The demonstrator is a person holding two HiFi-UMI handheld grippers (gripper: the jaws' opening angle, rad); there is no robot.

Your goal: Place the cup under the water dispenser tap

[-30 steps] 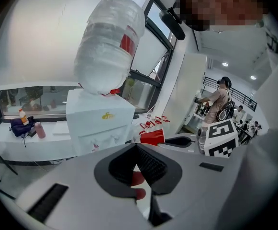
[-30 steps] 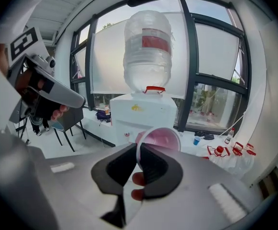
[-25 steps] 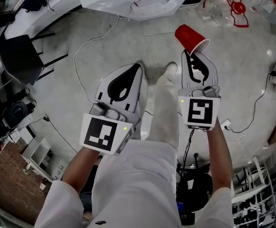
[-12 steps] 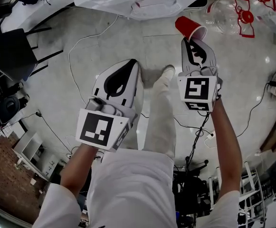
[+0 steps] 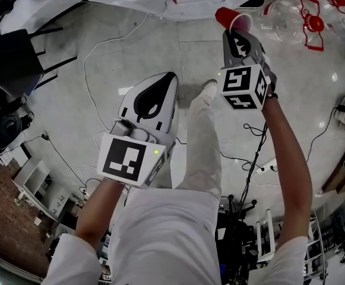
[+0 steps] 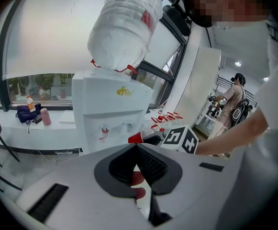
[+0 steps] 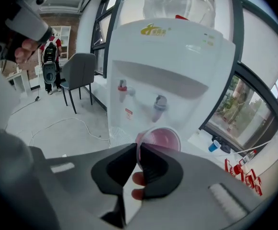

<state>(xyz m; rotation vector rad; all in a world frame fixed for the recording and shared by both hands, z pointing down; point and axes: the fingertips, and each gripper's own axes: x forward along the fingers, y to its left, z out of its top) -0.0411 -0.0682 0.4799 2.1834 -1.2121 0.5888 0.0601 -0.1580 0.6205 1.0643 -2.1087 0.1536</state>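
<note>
A red plastic cup (image 5: 228,19) hangs tilted, its rim pinched by my right gripper (image 5: 236,33), which is shut on it. In the right gripper view the cup (image 7: 159,141) shows its pink inside just in front of the white water dispenser (image 7: 177,56), below its red tap (image 7: 122,86) and blue tap (image 7: 160,102). The dispenser (image 5: 181,2) stands at the top of the head view. My left gripper (image 5: 167,81) is shut and holds nothing, lower left of the cup. In the left gripper view the cup (image 6: 136,138) is seen beside the dispenser (image 6: 111,114), which carries a large bottle (image 6: 124,25).
Cables (image 5: 98,58) run over the grey floor. A dark chair (image 5: 12,55) stands at the left. Empty bottles and red racks (image 5: 300,13) lie right of the dispenser. A blue cup (image 7: 214,145) sits on the sill. A person (image 6: 234,97) stands far off.
My right gripper has carried the cup further toward the dispenser and rolled, so the cup's mouth turns more upward. My left gripper has shifted only a little.
</note>
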